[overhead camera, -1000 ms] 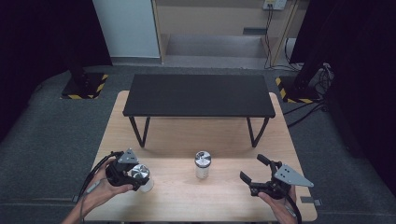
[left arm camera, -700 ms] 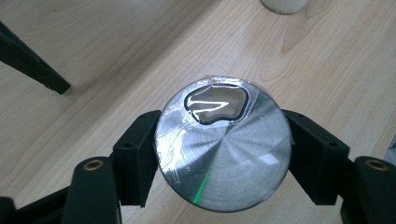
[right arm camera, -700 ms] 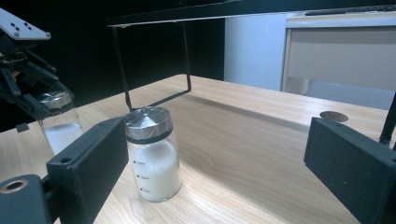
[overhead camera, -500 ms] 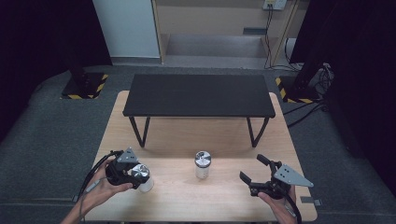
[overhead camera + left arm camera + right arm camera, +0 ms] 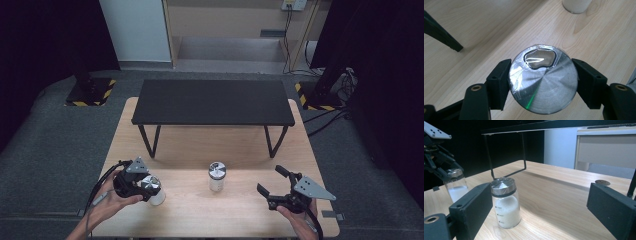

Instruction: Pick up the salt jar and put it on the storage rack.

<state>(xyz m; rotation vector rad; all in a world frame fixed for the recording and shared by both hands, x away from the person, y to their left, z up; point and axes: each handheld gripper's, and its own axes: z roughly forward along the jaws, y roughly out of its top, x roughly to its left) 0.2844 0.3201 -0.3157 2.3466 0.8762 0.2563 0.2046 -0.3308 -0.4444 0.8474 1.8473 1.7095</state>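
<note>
Steel-lidded jar [image 5: 543, 85] clamped in left tongs [image 5: 134, 182], second jar [image 5: 506, 203] half-full of white grains

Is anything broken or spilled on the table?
Nothing spilled. One odd thing: the metal lid of the jar in the left gripper has crinkled clear tape over its opening. The other jar stands upright.

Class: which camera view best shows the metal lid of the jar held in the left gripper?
The left gripper view: the held jar's lid shows close up between both jaws. The high view shows it small; the right gripper view shows it partly hidden.
</note>
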